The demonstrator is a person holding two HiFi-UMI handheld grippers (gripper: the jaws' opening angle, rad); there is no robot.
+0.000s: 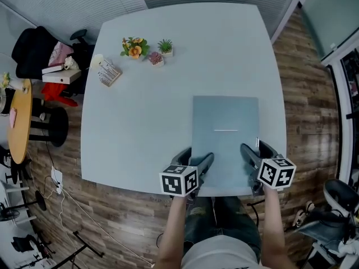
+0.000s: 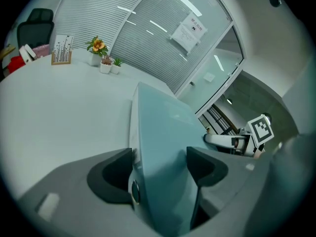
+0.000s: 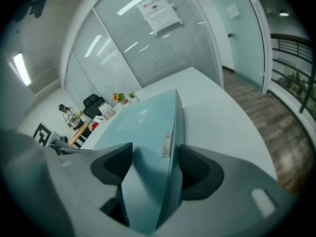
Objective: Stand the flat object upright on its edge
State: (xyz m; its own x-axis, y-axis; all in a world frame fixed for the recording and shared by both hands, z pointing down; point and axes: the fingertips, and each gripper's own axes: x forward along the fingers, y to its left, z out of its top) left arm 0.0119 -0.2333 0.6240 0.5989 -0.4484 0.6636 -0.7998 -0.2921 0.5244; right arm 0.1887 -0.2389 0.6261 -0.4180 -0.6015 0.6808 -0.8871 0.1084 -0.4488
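- Hidden: in the head view the left gripper (image 1: 196, 157) and the right gripper (image 1: 255, 150) cover the near corners of the flat pale-blue rectangular panel (image 1: 224, 116). It cannot be determined whether its near edge rests on the large pale grey table (image 1: 162, 105) or is raised off it. The underside shows in no view.
- Unclear: a small silver tab (image 3: 168, 144) sits on the panel's side edge, just ahead of the right gripper's outer finger. Its nature cannot be made out.
- Task object: the panel lies face-up near the table's front edge and reaches forward from between both pairs of fingers.
- Containers: three small pots stand well beyond the left fingertips, off to their left. One holds orange flowers (image 1: 134, 47), a white one holds a green plant (image 1: 165, 47), and one holds a reddish plant (image 1: 156, 59). Somewhat nearer the fingers, a small wooden holder (image 1: 108, 73) carries printed cards.
- Left gripper: the jaws stand wide. The outer pad (image 2: 116, 172) lies against the panel's side edge and the inner pad (image 2: 205, 164) against its top face. No gap is visible, so it is recorded as pinching the panel.
- Right gripper: the jaws stand wide in the same way. The inner pad (image 3: 113, 164) is on the top face and the outer pad (image 3: 195, 169) at the side edge, with contact apparent on both.
- Pose: both grippers slant forward and down with their marker cubes (image 1: 179, 180) towards the person. Bare forearms (image 1: 174, 228) enter from the bottom.
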